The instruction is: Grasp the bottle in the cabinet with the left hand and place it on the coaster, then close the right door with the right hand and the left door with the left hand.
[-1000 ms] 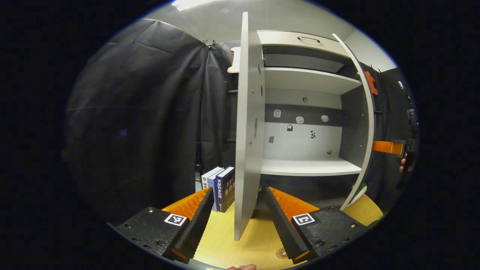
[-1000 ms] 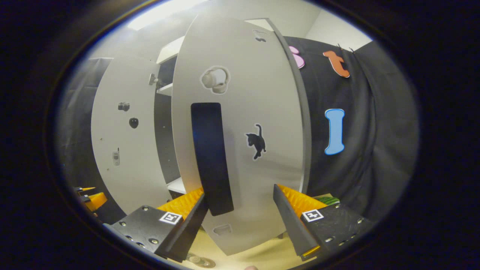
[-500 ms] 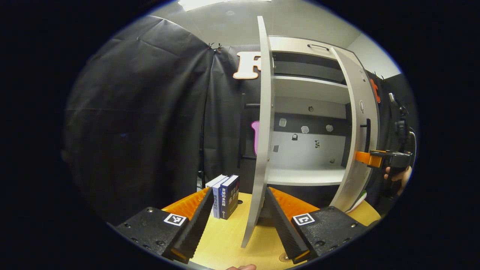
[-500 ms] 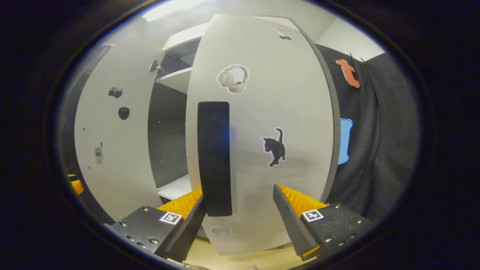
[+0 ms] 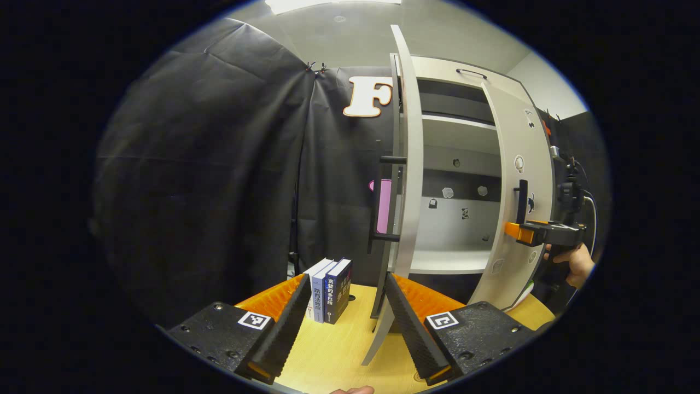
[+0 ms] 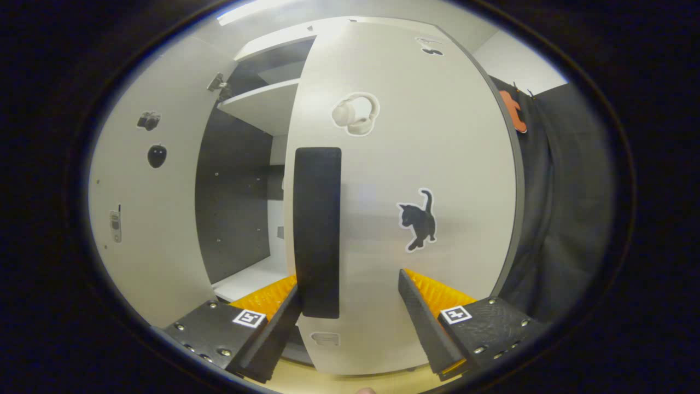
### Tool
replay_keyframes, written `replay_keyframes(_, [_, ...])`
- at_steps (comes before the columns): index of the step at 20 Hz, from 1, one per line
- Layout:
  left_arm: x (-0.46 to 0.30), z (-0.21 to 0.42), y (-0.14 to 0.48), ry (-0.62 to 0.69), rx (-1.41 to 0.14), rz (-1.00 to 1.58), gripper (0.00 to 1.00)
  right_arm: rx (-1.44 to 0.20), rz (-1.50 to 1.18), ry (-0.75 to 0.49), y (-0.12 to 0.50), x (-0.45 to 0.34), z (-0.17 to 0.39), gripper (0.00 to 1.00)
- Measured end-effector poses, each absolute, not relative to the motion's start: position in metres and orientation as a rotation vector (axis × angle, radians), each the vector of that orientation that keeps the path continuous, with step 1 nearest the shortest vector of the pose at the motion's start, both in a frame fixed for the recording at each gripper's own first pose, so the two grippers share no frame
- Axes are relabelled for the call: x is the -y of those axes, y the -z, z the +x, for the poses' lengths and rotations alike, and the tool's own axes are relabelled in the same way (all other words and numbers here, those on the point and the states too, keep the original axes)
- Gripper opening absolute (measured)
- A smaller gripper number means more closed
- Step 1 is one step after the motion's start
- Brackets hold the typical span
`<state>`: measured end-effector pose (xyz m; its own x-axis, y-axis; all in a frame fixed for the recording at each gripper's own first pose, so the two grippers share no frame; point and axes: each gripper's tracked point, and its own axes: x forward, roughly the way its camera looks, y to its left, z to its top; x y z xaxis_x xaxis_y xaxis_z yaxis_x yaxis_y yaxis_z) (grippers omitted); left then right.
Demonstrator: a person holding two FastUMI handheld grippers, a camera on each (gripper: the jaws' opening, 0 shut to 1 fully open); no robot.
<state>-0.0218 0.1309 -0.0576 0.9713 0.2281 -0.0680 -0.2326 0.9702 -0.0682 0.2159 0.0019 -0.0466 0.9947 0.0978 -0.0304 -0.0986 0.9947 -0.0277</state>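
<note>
- Right gripper [image 6: 350, 306] sits hard up against the right door [image 6: 426, 164], fingers spread wide with nothing between them, the dark handle [image 6: 317, 230] standing by its left finger. It's a push, not a grab.
- Risk one: that finger looks to be touching or just beside the handle. If it slides along the panel it could catch there and jerk the door rather than swing it home.
- Left gripper [image 5: 342, 323] is gaping too, empty, low over the wooden table [image 5: 339, 350], with the left door [image 5: 407, 219] edge-on just ahead of its right finger.
- Risk two: both doors are partway in with a gap between them, seen from the left gripper view, where the right door [image 5: 519, 164] leans inward. Swing the left one too soon and the edges may clash.
- Risk three: a hard shove could rock the cabinet [image 5: 454, 262] or bounce the door back open.
- The bottle and coaster I can't make out from here; the cabinet shelves I can see look bare, so I judge it's already out.
- Books [image 5: 328, 290] stand beside the left door's foot, close enough to get clipped by a wide sweep.
</note>
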Motion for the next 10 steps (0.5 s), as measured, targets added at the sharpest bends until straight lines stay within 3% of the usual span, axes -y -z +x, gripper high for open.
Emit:
replay_keyframes(8, [-0.146, -0.011, 0.053, -0.197, -0.063, -0.105, 0.86, -0.010, -0.045, -0.010, 0.047, -0.002, 0.218, 1.00])
replay_keyframes(10, [-0.145, -0.006, 0.050, -0.177, -0.066, -0.111, 0.91, -0.010, -0.042, 0.005, 0.047, -0.003, 0.219, 1.00])
